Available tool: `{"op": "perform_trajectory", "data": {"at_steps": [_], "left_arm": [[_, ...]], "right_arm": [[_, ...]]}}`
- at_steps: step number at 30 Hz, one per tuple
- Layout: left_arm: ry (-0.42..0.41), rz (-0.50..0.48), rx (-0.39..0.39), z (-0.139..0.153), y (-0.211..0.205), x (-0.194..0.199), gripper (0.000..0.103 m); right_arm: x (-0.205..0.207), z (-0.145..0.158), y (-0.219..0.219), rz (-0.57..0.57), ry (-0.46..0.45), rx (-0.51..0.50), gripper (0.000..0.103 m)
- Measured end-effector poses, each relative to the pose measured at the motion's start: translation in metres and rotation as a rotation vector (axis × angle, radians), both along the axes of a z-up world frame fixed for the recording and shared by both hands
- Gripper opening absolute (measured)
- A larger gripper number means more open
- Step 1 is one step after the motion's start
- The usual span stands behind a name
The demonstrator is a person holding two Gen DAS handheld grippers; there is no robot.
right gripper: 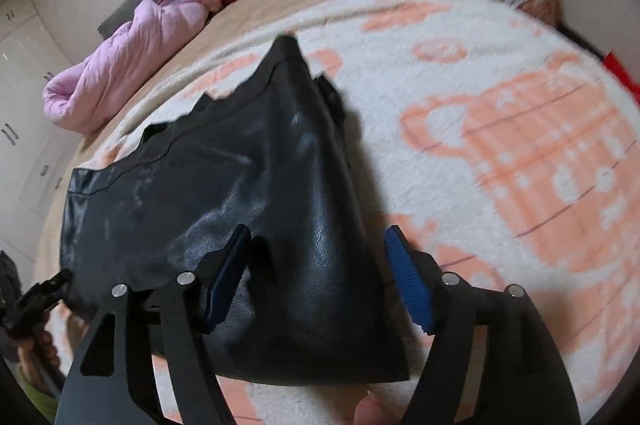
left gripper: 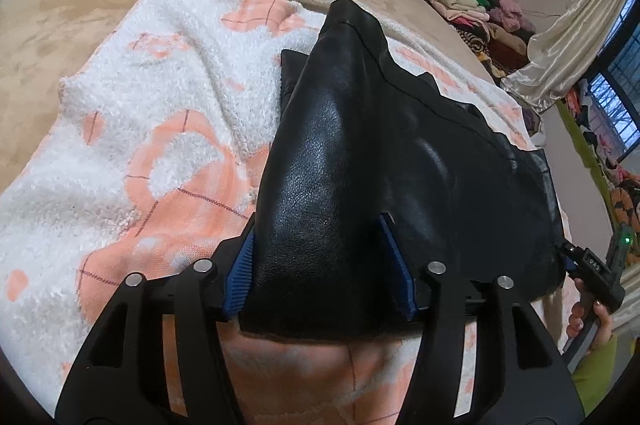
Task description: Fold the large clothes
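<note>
A black leather garment [left gripper: 360, 153] lies spread on a white and orange fleece blanket [left gripper: 140, 129]. My left gripper [left gripper: 320, 261] has its blue pads [left gripper: 240, 273] on either side of a raised fold at the garment's near edge, jaws fairly wide. In the right wrist view my right gripper [right gripper: 320, 273] straddles the other end of the same garment [right gripper: 240, 193], pads [right gripper: 408, 281] set wide apart around a fold. The blanket [right gripper: 500, 145] stretches to the right. The right gripper also shows at the left wrist view's right edge [left gripper: 592, 273].
The blanket lies on a tan bed [left gripper: 60, 5]. A pink quilt [right gripper: 120, 65] sits at the bed's far side. A pile of mixed clothes [left gripper: 480, 9] lies beyond the bed near a cream curtain [left gripper: 568, 45] and window.
</note>
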State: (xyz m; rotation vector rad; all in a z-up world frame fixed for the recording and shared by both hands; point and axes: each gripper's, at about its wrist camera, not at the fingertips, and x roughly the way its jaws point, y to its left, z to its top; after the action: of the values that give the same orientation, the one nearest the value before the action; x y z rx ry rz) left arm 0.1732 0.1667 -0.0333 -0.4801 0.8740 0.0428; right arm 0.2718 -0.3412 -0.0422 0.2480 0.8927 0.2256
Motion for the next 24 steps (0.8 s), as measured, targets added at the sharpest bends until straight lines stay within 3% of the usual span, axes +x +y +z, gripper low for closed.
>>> {"op": "perform_trajectory", "data": {"at_steps": [6, 10, 13, 15, 17, 21, 24], "left_arm": [[0.001, -0.004, -0.033, -0.001, 0.008, 0.006, 0.065], [0.023, -0.005, -0.084, -0.01, 0.013, 0.016, 0.067], [0.019, -0.012, -0.103, -0.009, 0.016, 0.018, 0.068], [0.009, -0.017, -0.108, -0.006, 0.017, 0.018, 0.069], [0.008, -0.029, -0.126, -0.005, 0.017, 0.019, 0.07], [0.023, -0.063, -0.11, -0.005, 0.012, 0.021, 0.073], [0.037, -0.07, -0.105, -0.007, 0.013, 0.022, 0.073]], "right_arm": [[-0.031, 0.039, 0.023, 0.03, -0.19, -0.032, 0.074], [-0.056, 0.051, 0.065, 0.158, -0.248, -0.021, 0.074], [-0.068, 0.051, 0.098, 0.248, -0.251, -0.042, 0.073], [-0.074, 0.046, 0.123, 0.31, -0.231, -0.065, 0.064], [-0.077, 0.04, 0.148, 0.354, -0.213, -0.113, 0.062], [-0.081, 0.021, 0.186, 0.402, -0.172, -0.178, 0.057], [-0.074, -0.004, 0.204, 0.395, -0.087, -0.245, 0.053]]}}
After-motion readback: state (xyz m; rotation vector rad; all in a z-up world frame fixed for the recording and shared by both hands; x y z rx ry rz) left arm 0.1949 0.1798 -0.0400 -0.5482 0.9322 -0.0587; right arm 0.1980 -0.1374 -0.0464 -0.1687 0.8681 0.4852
